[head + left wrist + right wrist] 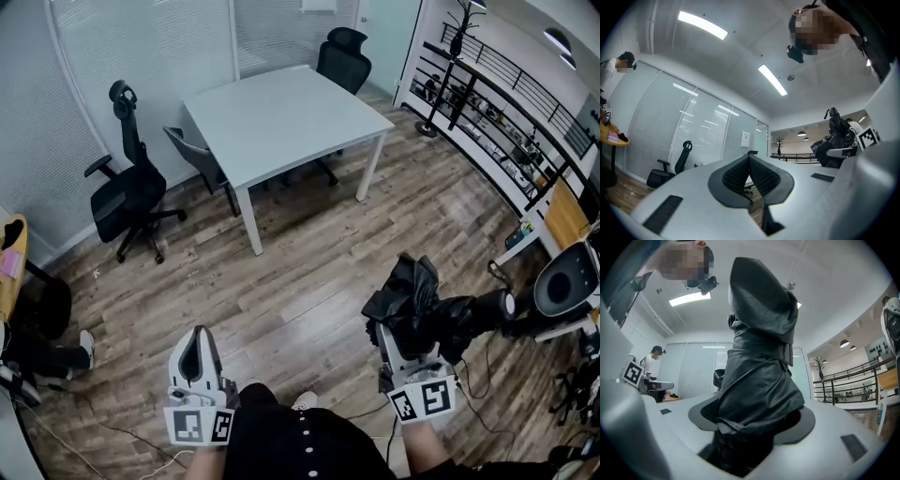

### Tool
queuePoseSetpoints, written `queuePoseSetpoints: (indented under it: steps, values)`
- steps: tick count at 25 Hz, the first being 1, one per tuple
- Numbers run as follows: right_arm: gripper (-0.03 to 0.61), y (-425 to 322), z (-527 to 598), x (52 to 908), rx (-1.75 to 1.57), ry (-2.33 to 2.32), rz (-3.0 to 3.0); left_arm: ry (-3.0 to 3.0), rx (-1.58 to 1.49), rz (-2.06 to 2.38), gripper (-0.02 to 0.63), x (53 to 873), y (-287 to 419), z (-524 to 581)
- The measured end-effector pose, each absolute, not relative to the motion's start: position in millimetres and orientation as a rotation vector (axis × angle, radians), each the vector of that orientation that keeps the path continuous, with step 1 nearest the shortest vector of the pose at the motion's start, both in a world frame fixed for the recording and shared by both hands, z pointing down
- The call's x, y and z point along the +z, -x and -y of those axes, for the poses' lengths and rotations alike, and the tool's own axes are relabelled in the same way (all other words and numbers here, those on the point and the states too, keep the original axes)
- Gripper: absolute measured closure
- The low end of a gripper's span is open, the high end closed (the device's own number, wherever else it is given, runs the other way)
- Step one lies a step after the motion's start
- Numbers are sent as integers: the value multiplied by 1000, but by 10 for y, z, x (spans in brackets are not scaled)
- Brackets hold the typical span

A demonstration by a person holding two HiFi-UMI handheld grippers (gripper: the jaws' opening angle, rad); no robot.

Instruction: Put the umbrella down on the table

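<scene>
A folded black umbrella (418, 292) stands up from my right gripper (409, 330), low at the right of the head view, over the wooden floor. In the right gripper view the umbrella (759, 362) fills the gap between the jaws of the right gripper (752, 427), which is shut on its lower part. My left gripper (198, 339) hangs at the lower left, well apart from it. Its pads meet in a line with nothing between them in the left gripper view (750, 159). The white table (281, 112) stands ahead, across the floor; nothing lies on it.
A black office chair (131, 192) stands left of the table, a grey chair (195, 152) is tucked at its left side and another black chair (342, 56) behind it. A railing with shelves (497, 122) runs along the right. Cables (487, 394) lie on the floor.
</scene>
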State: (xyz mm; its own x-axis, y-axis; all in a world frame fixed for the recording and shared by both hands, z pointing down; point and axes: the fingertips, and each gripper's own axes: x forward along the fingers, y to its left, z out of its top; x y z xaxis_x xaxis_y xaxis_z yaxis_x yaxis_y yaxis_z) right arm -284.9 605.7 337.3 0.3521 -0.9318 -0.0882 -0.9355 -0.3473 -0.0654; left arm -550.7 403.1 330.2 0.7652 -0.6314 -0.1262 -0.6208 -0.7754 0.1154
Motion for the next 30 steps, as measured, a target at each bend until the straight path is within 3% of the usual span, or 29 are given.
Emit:
queuePoseSetpoints:
  steps: [30]
  values:
    - [267,2082,-4861,3269,107,2542,-1655,-2924,-304,910,600,3224,4530,-2617]
